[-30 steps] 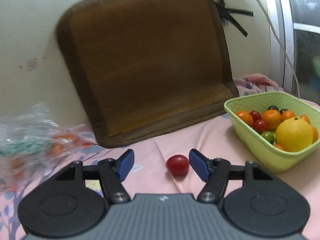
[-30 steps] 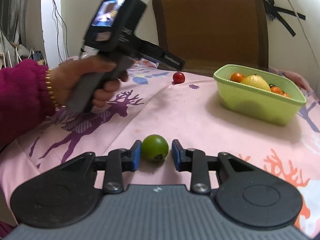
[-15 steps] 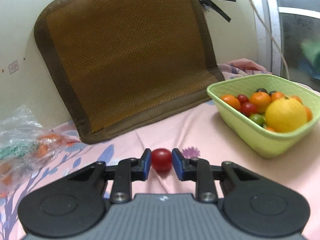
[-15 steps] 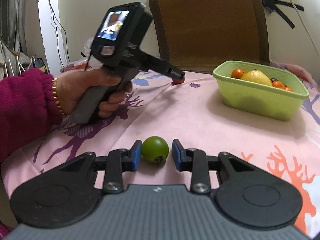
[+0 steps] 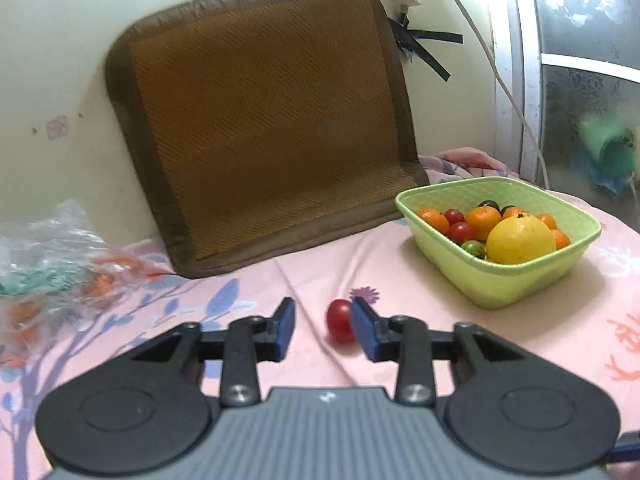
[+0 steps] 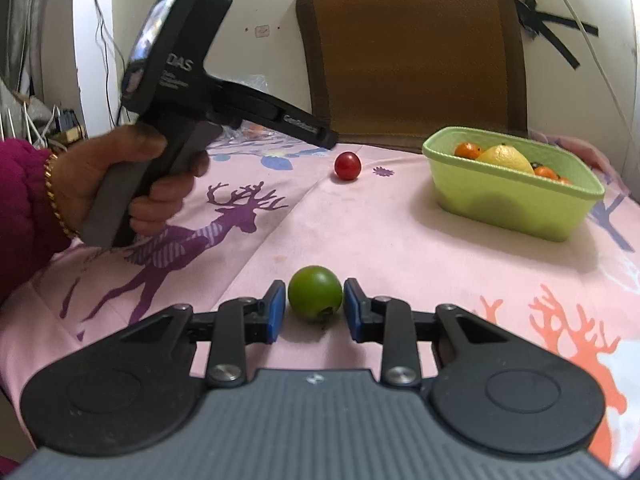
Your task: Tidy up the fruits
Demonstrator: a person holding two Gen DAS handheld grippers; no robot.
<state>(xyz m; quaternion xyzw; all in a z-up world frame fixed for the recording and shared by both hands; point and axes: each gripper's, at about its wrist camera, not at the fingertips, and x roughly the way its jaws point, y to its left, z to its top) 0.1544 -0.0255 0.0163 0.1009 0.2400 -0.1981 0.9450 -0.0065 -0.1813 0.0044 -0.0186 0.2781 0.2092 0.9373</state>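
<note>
While most fruit is already sitting in the green basket (image 5: 576,248), I am hovering my open left hand-held gripper (image 5: 323,330) beside a red tomato (image 5: 338,320) and bracketing a green fruit (image 6: 315,294), ungripped, with the open right hand-held gripper (image 6: 314,312) on the bench (image 6: 380,232).

Brown woven mat (image 5: 260,128) leaned against wall; crinkled plastic bag (image 5: 48,256) left; pink patterned tablecloth (image 6: 400,232) spread.

Cream wall (image 5: 60,60), frosted window (image 5: 588,80) right.
</note>
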